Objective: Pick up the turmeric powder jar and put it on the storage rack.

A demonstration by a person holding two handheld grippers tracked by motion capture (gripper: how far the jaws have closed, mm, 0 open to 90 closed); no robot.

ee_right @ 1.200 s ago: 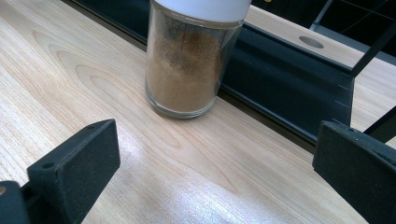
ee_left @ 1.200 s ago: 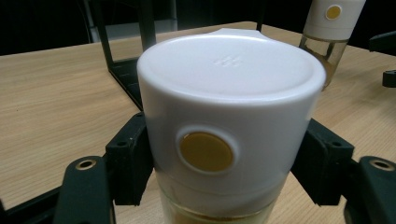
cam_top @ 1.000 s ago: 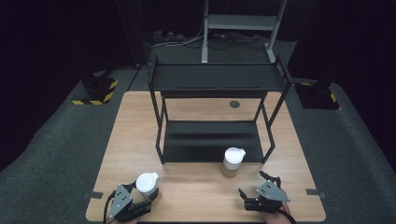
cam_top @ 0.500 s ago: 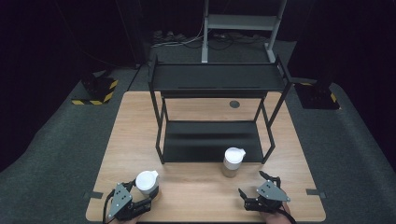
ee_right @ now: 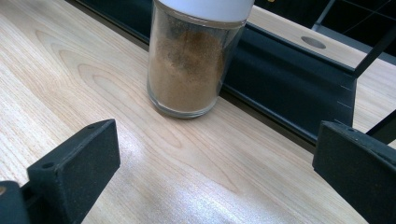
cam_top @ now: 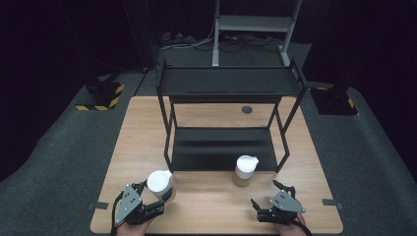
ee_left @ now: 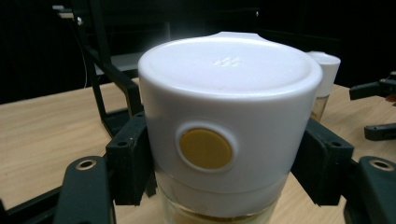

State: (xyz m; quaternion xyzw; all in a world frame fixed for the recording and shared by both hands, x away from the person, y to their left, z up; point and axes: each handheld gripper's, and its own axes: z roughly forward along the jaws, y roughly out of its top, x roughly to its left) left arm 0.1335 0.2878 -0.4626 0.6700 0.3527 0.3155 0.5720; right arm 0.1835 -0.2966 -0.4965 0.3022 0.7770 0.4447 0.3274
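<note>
Over the last second your left gripper [cam_top: 156, 196] has barely shifted: it stays at the near-left edge of the table [cam_top: 206, 206] with the white-capped jar [cam_top: 160, 184] between its jaws, and your right gripper [cam_top: 273, 195] has held its place at the near right. Nothing has been lifted, so I judge the pick is only at the grasp stage, with the carry to the black rack [cam_top: 226, 123] yet to come.

In the left gripper view the jar's white cap [ee_left: 229, 116] sits squarely between the jaws, both black pads pressed against its sides, so you are clamped on it just below the rim, with the glass body hanging beneath.

Your right jaws stand wide apart with nothing between them. The spice jar [ee_right: 194, 60], filled with brown powder, stands upright ahead of them, well beyond the tips and nearer the left one, just in front of the rack's lower shelf [ee_right: 280, 88]
</note>
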